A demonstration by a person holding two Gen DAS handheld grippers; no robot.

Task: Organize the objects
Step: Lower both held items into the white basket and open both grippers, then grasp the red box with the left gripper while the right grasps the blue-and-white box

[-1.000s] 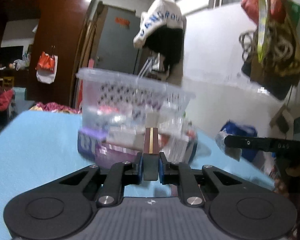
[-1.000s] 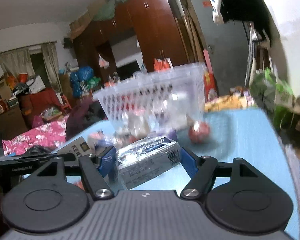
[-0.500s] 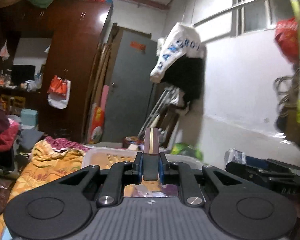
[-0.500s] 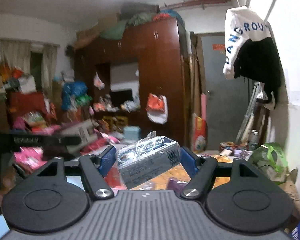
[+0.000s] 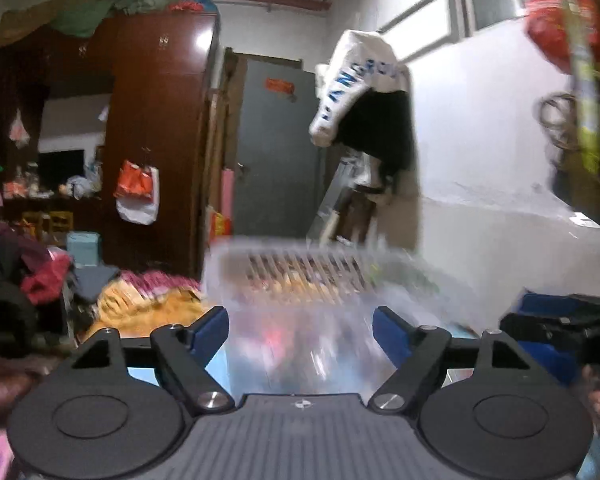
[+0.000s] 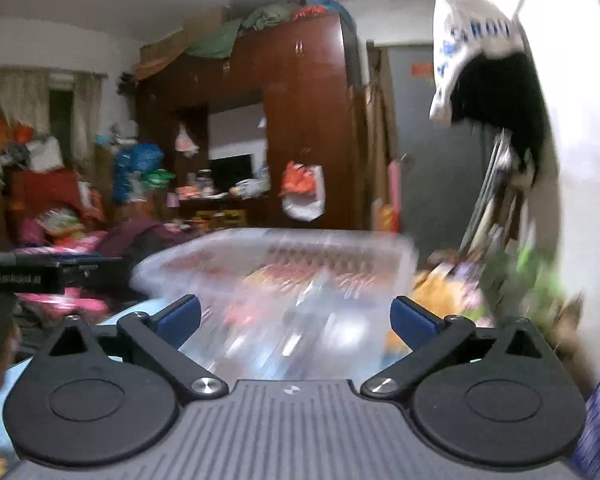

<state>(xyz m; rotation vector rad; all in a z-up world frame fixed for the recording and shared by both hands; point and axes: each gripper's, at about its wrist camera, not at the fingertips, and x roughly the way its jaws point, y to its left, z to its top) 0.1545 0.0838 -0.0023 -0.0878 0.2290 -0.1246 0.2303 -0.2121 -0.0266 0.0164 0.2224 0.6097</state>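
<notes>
A clear plastic basket (image 5: 300, 276) with slotted walls stands on the blue table, blurred by motion; it also shows in the right wrist view (image 6: 284, 264). Blurred packets lie inside it. My left gripper (image 5: 300, 330) is open and empty just above the basket's near side. My right gripper (image 6: 296, 320) is open and empty, also over the basket's near side. The other gripper's black body shows at the right edge of the left wrist view (image 5: 556, 320) and at the left edge of the right wrist view (image 6: 28, 272).
A brown wardrobe (image 5: 156, 140) and grey door (image 5: 276, 152) stand behind. Clothes hang on the white wall (image 5: 364, 96) to the right. Piles of cloth (image 5: 140, 300) lie beyond the table's far left.
Both grippers have opened. The thin brown box has left my left gripper and the wrapped blue box has left my right. Both views have dropped toward the basket.
</notes>
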